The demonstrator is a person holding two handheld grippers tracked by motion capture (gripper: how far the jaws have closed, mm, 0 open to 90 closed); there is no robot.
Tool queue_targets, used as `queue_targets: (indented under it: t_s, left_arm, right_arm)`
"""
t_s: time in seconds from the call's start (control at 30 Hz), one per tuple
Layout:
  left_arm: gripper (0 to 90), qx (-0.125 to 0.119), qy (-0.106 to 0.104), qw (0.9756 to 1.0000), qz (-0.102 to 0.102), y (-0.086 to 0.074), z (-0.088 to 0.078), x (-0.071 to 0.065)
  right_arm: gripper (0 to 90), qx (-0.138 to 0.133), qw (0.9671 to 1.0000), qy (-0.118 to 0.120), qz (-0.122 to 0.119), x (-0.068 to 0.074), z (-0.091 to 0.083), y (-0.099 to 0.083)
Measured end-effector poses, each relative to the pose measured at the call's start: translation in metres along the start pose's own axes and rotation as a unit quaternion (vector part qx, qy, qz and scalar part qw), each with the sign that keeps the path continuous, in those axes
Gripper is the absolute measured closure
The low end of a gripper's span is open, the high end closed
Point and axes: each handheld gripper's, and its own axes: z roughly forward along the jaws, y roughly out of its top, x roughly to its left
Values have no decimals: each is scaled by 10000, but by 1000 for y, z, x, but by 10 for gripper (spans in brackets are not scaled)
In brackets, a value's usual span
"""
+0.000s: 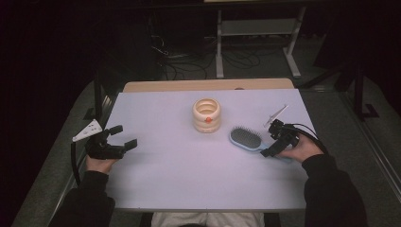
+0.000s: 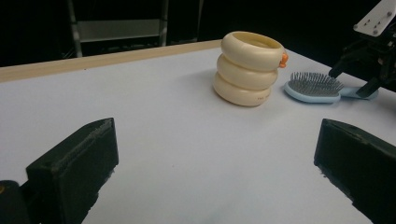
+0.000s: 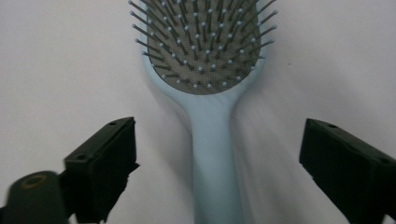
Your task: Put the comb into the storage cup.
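Light blue hairbrush point(image 1: 246, 138) is seen lying bristles-up on the table point(image 1: 189, 165) at about 3 o'clock of centre, handle toward the right gripper point(image 3: 217, 154), whose jaws are spread wide to either side of the handle with nothing held. It is judged light, rigid and smooth plastic, best taken across the narrow handle, not the bristle pad. Cream ringed holder point(image 1: 206, 115) stands near at the brush's 10 o'clock, not obstructing; left gripper point(image 1: 120, 136) is held wide open and empty at 9 o'clock, well apart.
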Motion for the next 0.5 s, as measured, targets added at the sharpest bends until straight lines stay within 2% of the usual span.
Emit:
queue_targets:
  t_s: [0.23, 0.5]
  left_arm:
    - [0, 0, -9, 10000, 7, 0, 0, 0]
    - [0, 0, -9, 10000, 9, 0, 0, 0]
  right_arm:
    - [198, -32, 9999, 13, -114, 1, 4, 2]
    - [302, -14, 9999, 108, -133, 0, 9, -1]
